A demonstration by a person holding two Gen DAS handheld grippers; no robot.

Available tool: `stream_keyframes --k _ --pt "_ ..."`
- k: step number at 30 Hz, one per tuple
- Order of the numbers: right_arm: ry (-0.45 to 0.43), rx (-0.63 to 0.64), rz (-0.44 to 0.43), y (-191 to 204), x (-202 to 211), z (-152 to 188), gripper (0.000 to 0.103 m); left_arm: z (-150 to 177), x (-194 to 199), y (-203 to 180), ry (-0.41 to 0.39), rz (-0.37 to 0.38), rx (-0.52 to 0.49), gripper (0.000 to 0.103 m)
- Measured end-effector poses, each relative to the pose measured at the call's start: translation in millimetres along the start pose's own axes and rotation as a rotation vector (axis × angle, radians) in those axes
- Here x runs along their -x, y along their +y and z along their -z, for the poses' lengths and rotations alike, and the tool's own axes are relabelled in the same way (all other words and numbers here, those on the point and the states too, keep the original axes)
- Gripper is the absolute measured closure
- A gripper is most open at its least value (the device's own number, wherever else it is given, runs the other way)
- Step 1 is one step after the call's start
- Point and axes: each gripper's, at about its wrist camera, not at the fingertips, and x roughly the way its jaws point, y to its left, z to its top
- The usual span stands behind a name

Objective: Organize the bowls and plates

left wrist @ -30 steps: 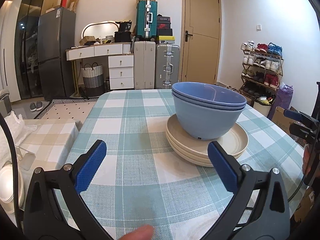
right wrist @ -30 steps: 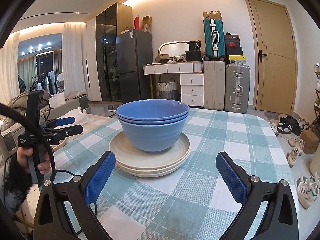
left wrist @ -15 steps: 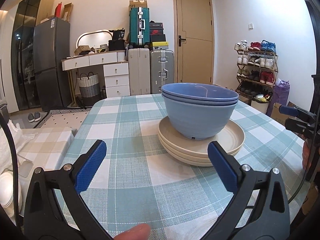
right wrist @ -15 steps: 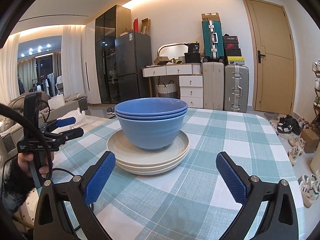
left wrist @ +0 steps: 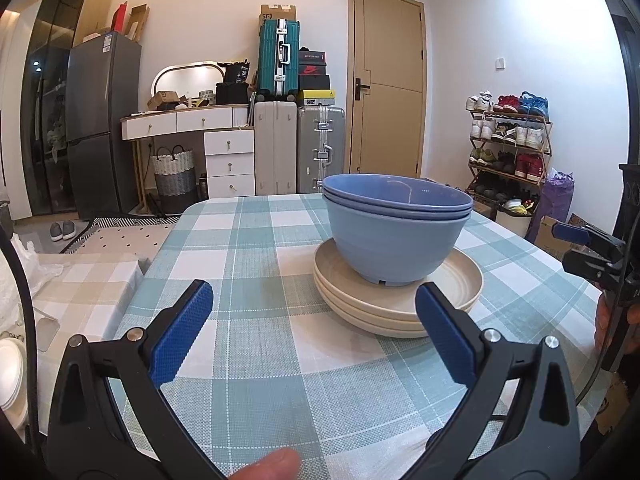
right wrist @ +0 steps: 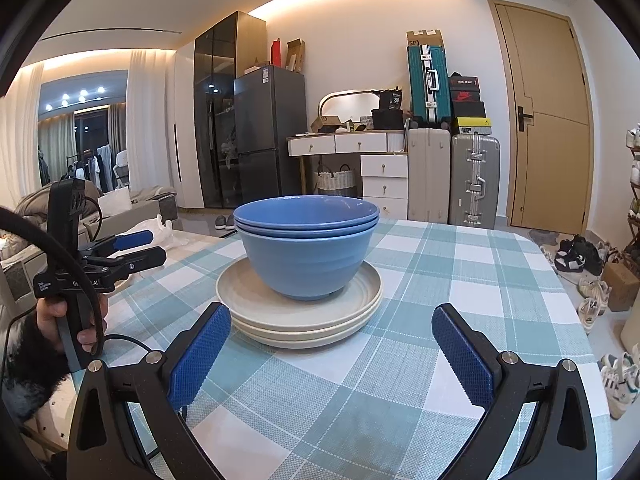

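Nested blue bowls (left wrist: 396, 232) (right wrist: 306, 244) stand on a stack of cream plates (left wrist: 400, 300) (right wrist: 300, 312) in the middle of a checked tablecloth. My left gripper (left wrist: 314, 308) is open, short of the stack and to its left, holding nothing. My right gripper (right wrist: 332, 332) is open too, just short of the plates' near rim, nothing between its fingers. Each gripper also shows in the other's view: the right gripper (left wrist: 580, 248) at the right edge, the left gripper (right wrist: 132, 248) at the left, held by a hand (right wrist: 72, 316).
The table's checked cloth (left wrist: 248, 360) (right wrist: 460, 280) spreads around the stack. Beyond the table stand a fridge (right wrist: 268, 136), a white dresser (left wrist: 224, 148), suitcases (left wrist: 320, 148), a door (left wrist: 388, 80) and a shoe rack (left wrist: 508, 140). White plates (left wrist: 10, 376) lie low at the left.
Both grippers have pulled back a little and tilted upward, so the stack sits slightly lower in view. Bowls and plates have not moved; both grippers stay open.
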Motion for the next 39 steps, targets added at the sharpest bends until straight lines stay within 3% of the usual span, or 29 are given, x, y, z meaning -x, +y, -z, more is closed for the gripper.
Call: stream_keyframes --k 39 --pt "-0.013 0.021 0.018 -0.8 4.8 5.0 0.0 1.7 1.3 0.0 -0.019 0.022 0.0 0.002"
